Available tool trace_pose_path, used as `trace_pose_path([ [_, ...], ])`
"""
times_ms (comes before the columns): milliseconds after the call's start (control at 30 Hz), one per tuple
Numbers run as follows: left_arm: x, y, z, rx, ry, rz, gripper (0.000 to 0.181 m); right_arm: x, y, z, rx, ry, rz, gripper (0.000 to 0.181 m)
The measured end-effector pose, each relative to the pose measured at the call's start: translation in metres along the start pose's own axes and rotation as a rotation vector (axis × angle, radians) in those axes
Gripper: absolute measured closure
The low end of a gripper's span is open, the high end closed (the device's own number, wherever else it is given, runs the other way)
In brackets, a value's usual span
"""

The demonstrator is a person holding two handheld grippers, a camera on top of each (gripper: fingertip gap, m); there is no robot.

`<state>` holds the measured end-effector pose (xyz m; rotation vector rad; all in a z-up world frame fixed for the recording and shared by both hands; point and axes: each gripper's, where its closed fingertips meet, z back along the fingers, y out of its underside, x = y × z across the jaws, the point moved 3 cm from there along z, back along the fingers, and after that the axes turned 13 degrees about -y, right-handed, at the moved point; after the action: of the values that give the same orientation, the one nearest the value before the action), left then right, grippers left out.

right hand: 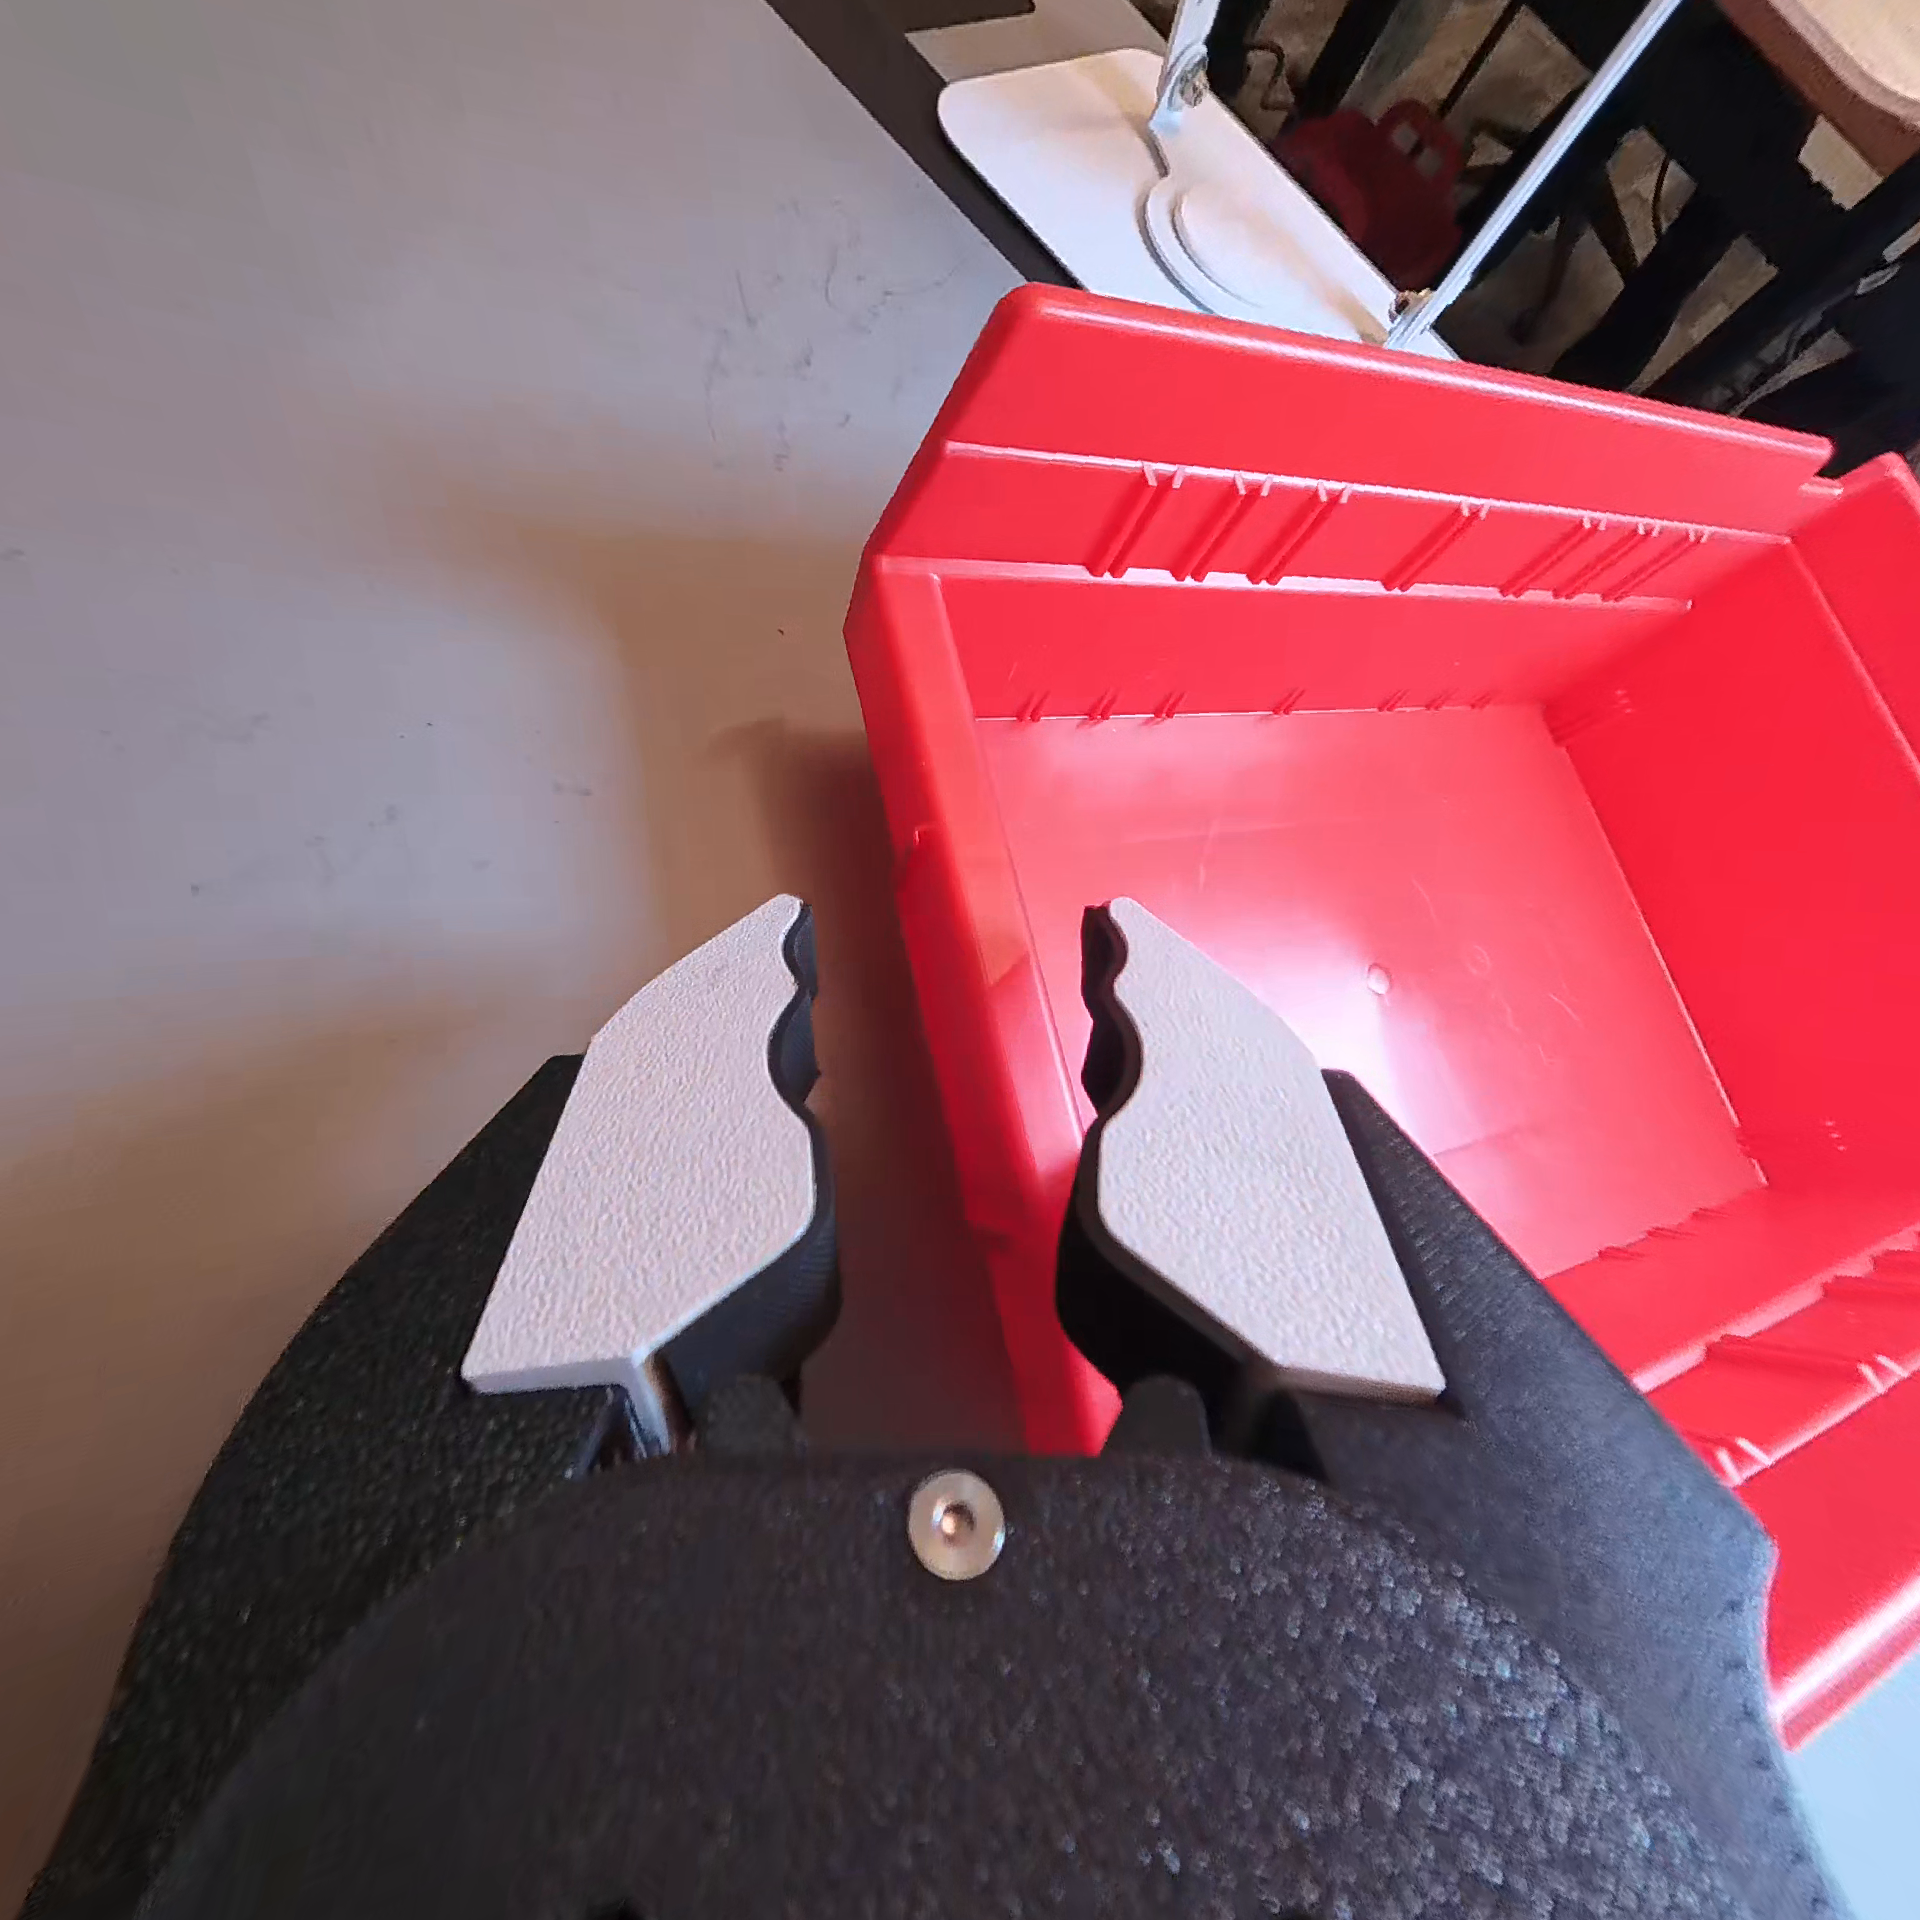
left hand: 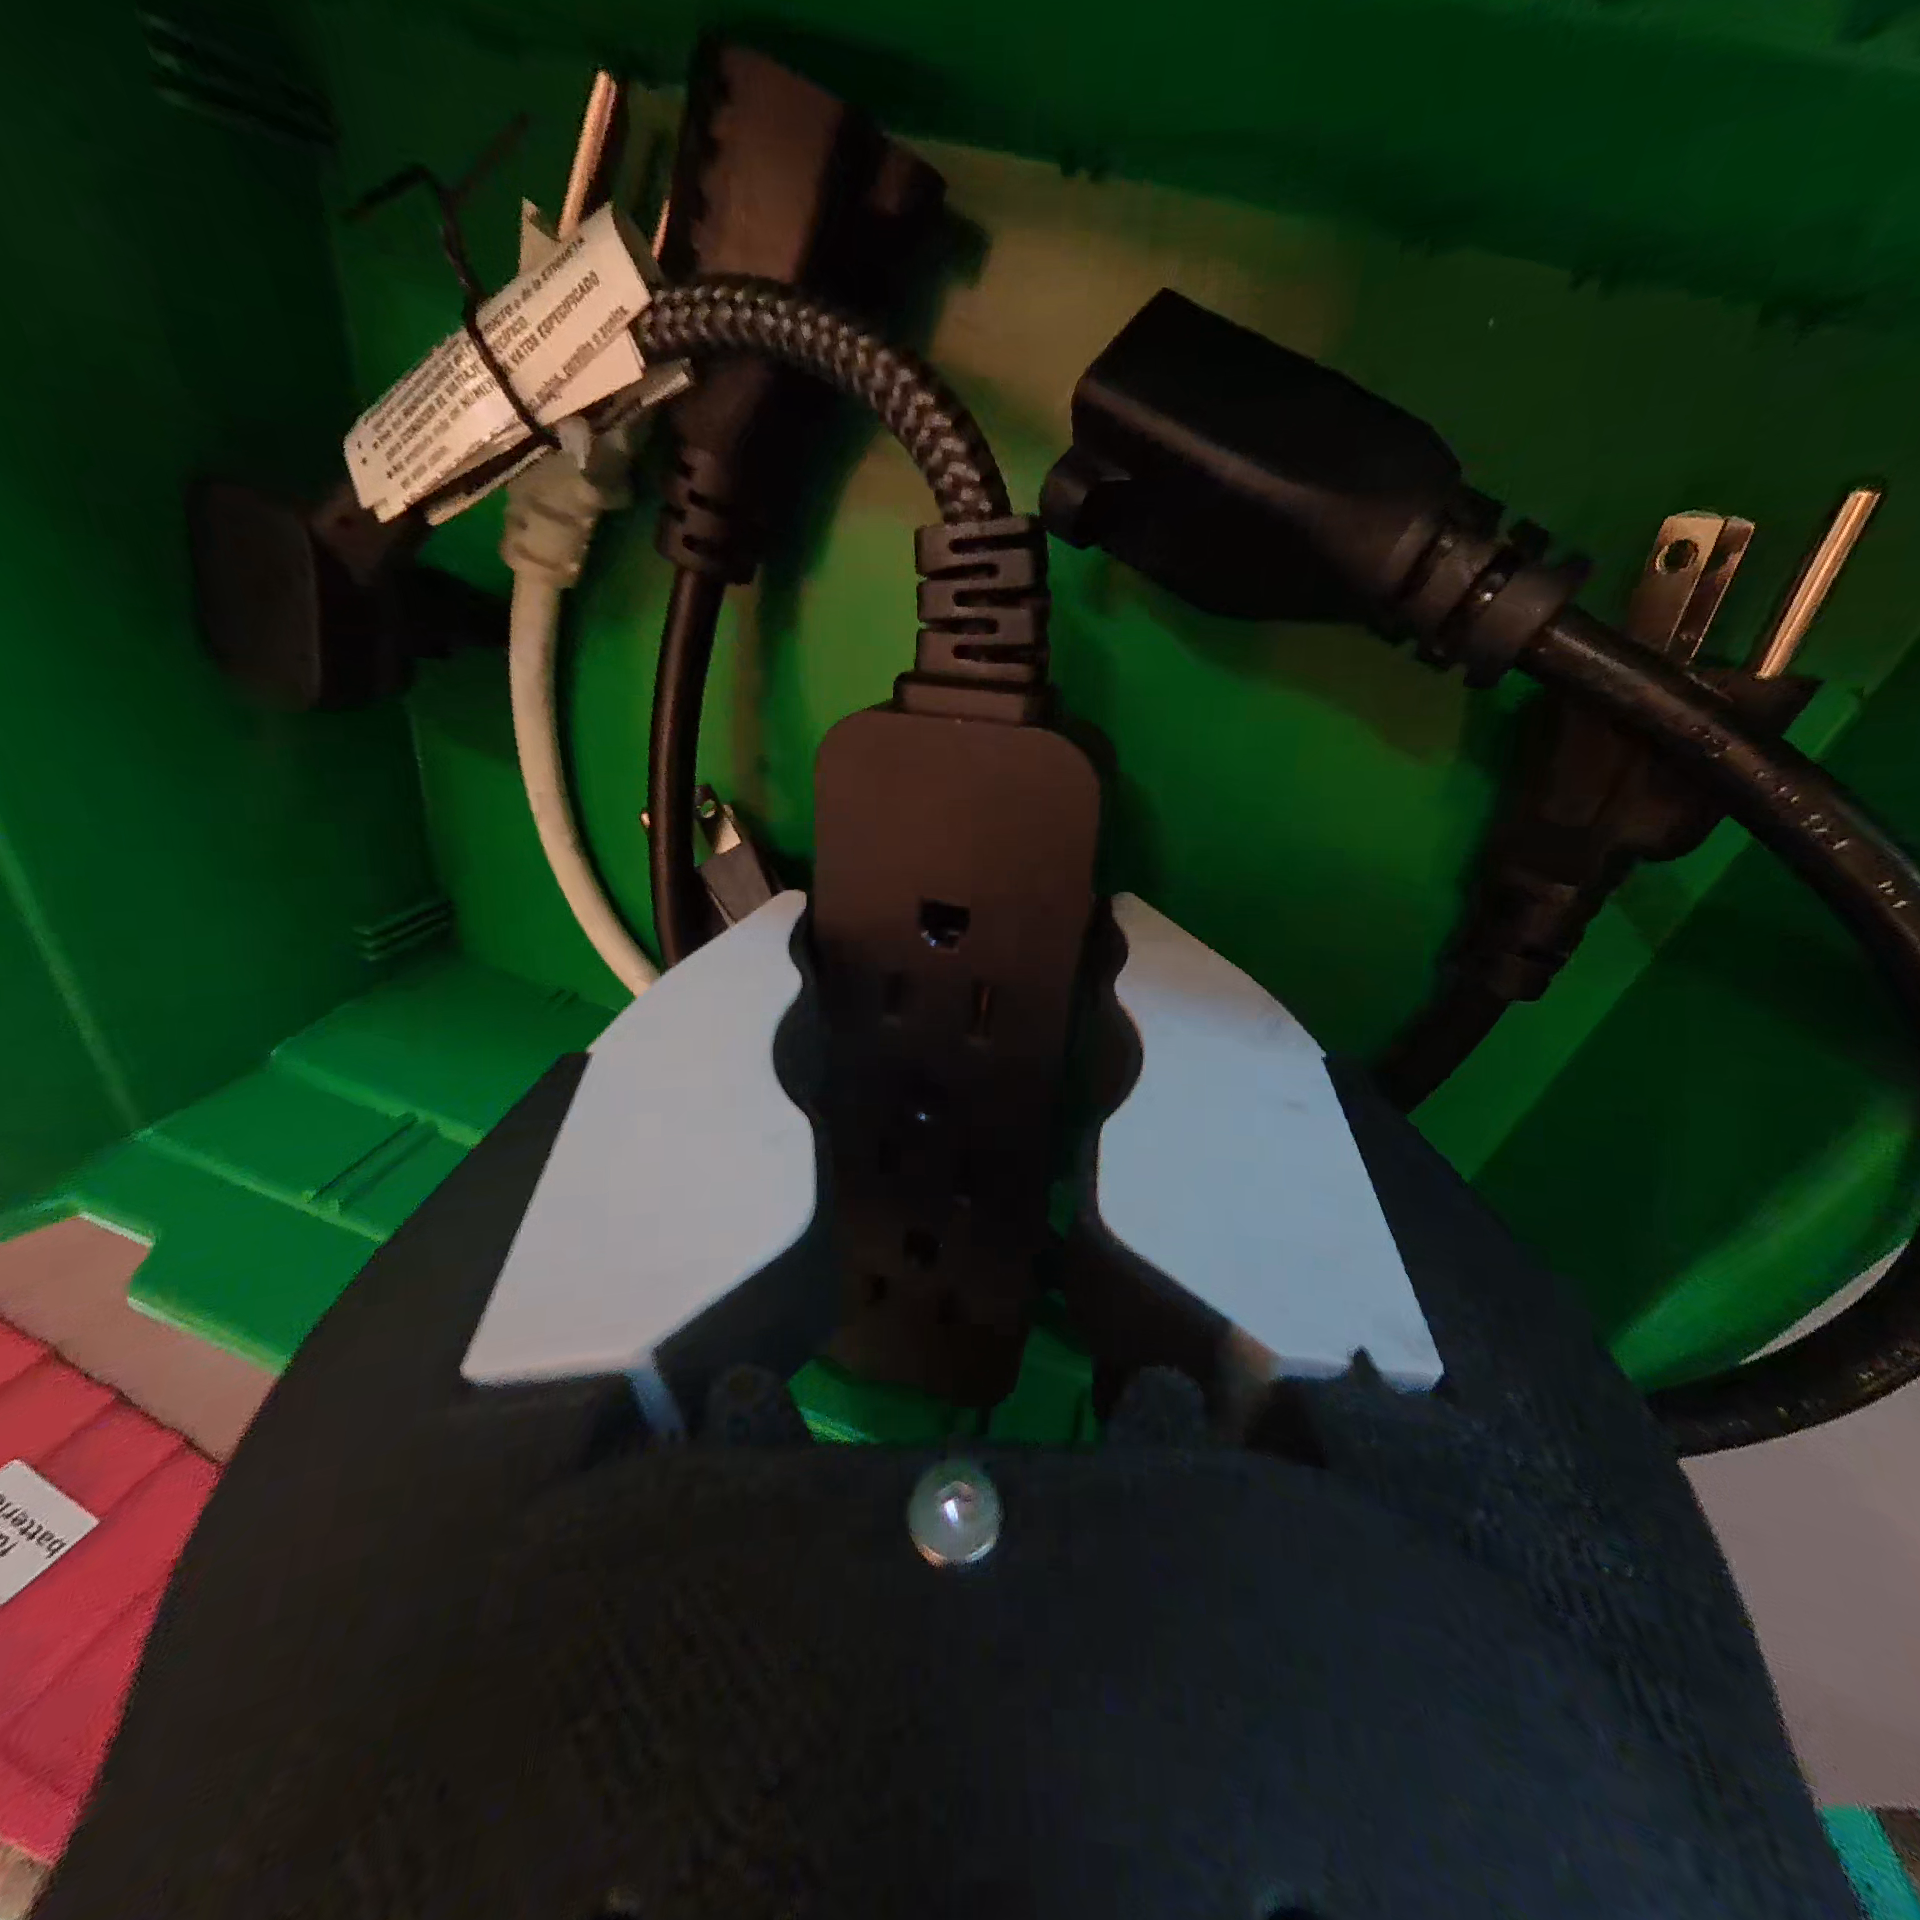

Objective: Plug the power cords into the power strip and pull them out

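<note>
The left gripper [left hand: 951,935] is clamped on the black power strip [left hand: 951,1018], holding it inside the green bin [left hand: 1299,779], sockets facing the camera. Above the strip its braided cord [left hand: 831,364] arcs over; a black plug [left hand: 1247,457] lies to the strip's right, a white cord [left hand: 540,707] to its left. The right gripper [right hand: 948,935] is parted and holds nothing, straddling the wall of a red bin [right hand: 1351,520]. Best to lift the strip clear slowly so the cords don't snag, then keep the sockets facing the right gripper.
</note>
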<state>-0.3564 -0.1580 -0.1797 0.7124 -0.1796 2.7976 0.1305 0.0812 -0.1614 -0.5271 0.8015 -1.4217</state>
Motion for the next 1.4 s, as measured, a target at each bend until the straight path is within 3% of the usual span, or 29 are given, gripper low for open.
trace_pose_path([
  [333,0.009,-0.009,0.034,-0.124,-0.06,0.039,0.132,0.003,-0.008,0.002,-0.094,-0.015,0.0,0.133],
  [600,0.004,-0.005,0.028,-0.176,-0.129,0.054,0.129,0.009,-0.01,0.001,-0.129,-0.013,0.02,0.132],
  [733,0.007,-0.014,0.043,-0.274,-0.19,0.109,0.131,0.01,-0.015,0.007,-0.175,-0.006,0.042,0.134],
  [900,-0.007,-0.047,0.098,-0.592,-0.237,0.246,0.131,0.014,-0.022,0.011,-0.244,-0.011,0.062,0.136],
  [1133,-0.104,-0.106,0.173,-1.095,-0.077,0.48,0.14,0.033,-0.031,0.005,-0.304,-0.068,0.108,0.136],
  [1233,-0.144,-0.142,0.175,-1.098,-0.021,0.453,0.147,0.047,-0.037,-0.001,-0.333,-0.123,0.127,0.138],
  [1300,-0.159,-0.167,0.168,-1.049,-0.056,0.387,0.155,0.062,-0.049,-0.005,-0.368,-0.183,0.141,0.144],
  [1400,-0.166,-0.205,0.146,-0.973,-0.132,0.322,0.169,0.095,-0.091,-0.001,-0.478,-0.281,0.202,0.16],
])
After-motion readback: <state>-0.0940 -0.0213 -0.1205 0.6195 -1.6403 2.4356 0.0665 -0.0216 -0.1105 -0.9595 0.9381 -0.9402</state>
